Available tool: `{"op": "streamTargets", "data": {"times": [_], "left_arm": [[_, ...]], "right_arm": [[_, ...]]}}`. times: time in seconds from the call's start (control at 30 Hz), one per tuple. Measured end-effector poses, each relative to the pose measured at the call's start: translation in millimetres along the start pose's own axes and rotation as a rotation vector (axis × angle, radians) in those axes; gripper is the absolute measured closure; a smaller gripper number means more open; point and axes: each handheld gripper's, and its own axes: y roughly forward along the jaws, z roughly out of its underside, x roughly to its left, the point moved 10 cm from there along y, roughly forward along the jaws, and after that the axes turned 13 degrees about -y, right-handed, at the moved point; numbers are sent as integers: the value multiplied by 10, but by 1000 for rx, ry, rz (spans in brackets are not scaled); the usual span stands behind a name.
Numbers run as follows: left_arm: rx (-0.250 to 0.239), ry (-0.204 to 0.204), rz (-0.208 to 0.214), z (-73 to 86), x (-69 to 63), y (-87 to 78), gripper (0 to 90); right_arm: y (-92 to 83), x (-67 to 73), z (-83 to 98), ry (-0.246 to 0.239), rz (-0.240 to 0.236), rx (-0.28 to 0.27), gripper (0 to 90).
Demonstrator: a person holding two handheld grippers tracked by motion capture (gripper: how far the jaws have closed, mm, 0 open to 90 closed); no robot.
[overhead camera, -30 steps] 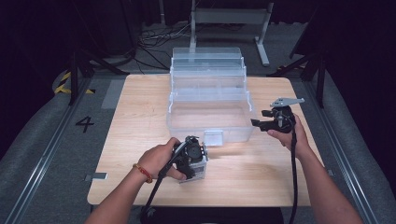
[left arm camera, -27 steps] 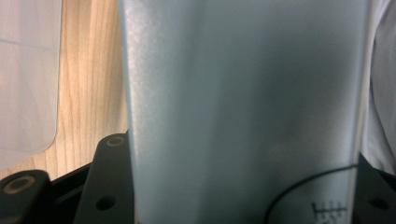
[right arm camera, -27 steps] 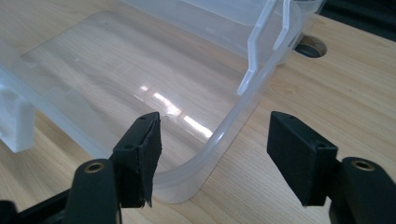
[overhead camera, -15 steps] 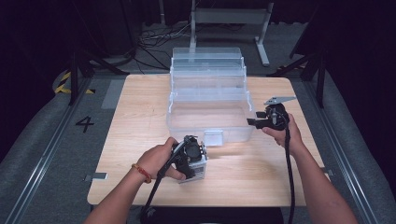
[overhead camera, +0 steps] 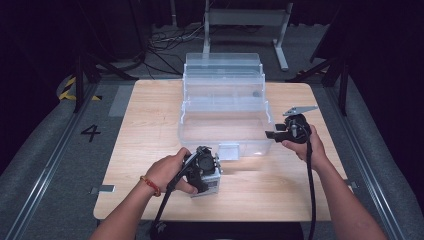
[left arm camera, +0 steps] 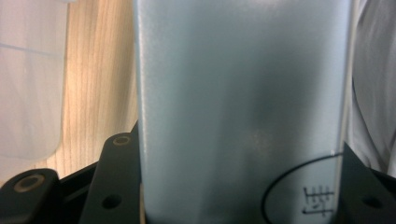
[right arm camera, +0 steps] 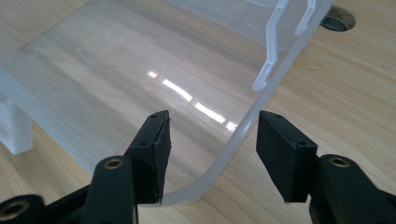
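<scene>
A: What's different from a moment back?

B: The right gripper point(overhead camera: 270, 134) has slid left from the right of the high view, onto the near right corner of the clear tiered box point(overhead camera: 225, 117). Its jaws have just been closing, and the box's curved corner wall now stands between them.

A: Pinched already?

B: Not that I can see. In the right gripper view the pads sit either side of the wall, and there's bare wood between the right-hand pad and the plastic. So they're spread around it and not yet pressing on it.

A: And the other hand?

B: The left gripper point(overhead camera: 206, 172) hasn't moved. It's at the lower middle of the high view, clamped on the small grey box point(overhead camera: 210, 186), which rests on the table point(overhead camera: 150, 125) just in front of the clear box's front latch.

A: So what does it mean for the job?

B: My guess is the right hand is about to steady the clear box so the grey box can go in.

A: Count it all up for me

B: One clear box with three stepped tiers, one grey box, two grippers, one table
</scene>
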Motion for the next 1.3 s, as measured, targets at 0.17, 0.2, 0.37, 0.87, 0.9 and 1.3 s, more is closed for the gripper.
{"op": "streamTargets", "data": {"times": [0.17,0.2,0.37,0.87,0.9,1.3], "left_arm": [[-5,3,4,5,-7,-24,534],[-5,0,3,10,-10,-28,536],[-5,7,3,24,-8,-44,545],[-36,-46,11,129,26,-143,558],[-37,-52,11,143,30,-157,559],[-103,-160,11,259,64,-470,561]], "right_arm": [[-66,69,44,-16,-1,14,460],[-74,79,49,-17,-2,16,460],[-125,138,84,-26,-1,27,460],[-234,341,153,-13,4,28,424],[-241,346,151,-10,1,20,418],[-322,311,157,-22,23,-9,369]]}}
